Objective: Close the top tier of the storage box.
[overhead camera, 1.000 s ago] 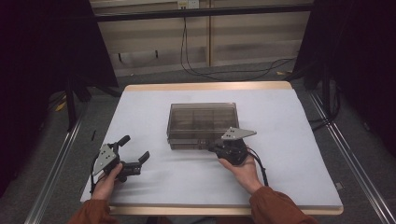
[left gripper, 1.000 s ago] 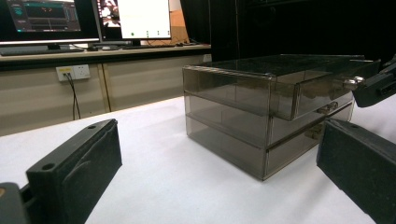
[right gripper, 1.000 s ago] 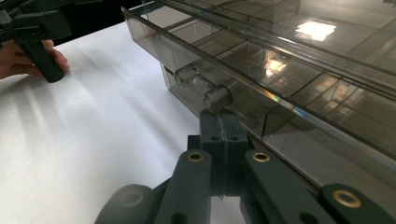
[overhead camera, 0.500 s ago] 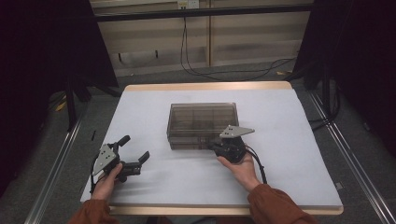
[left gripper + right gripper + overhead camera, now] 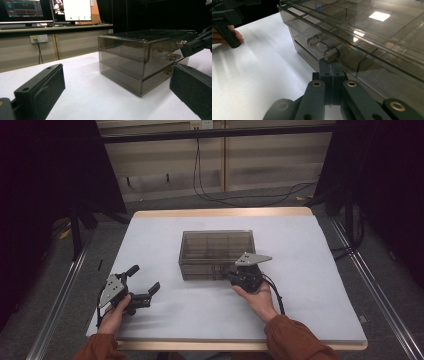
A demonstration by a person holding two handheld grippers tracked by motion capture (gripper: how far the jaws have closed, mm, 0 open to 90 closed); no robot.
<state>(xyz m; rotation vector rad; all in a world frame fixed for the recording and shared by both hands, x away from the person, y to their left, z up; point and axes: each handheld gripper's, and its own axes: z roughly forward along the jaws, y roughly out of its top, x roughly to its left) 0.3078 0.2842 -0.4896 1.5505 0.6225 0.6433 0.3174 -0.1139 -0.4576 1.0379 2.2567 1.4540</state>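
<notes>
- A white table (image 5: 320,270) carries a smoky clear drawer box (image 5: 216,251) near its middle, and no other loose item lies on the white top.
- Beyond the far edge of the table stands a pale wall panel with a socket (image 5: 39,38) and black cables (image 5: 210,190) hanging down to the floor.
- In the left gripper view, monitors (image 5: 26,11) sit on a shelf behind the table, well away from the box.
- Dark curtains close in both sides of the table in the high view, and metal rails (image 5: 60,295) run along the floor on either side.
- Between the left gripper (image 5: 139,289) and the box there is bare table top, with no item in the way.
- The drawer box has three drawers stacked, each with a small clear knob (image 5: 331,54) on its front; the front faces the person.
- The right gripper (image 5: 241,275) sits at the front right corner of the box, its grey plate above it, held by the right hand (image 5: 260,300).
- In the right gripper view its jaws are pressed together with their tips just under a knob; whether they pinch it or merely touch it I cannot tell.
- The left gripper rests near the front left edge of the table, well apart from the box, held by the left hand (image 5: 116,312).
- Its jaws stand wide apart with nothing between them; the box shows beyond them in the left gripper view.
</notes>
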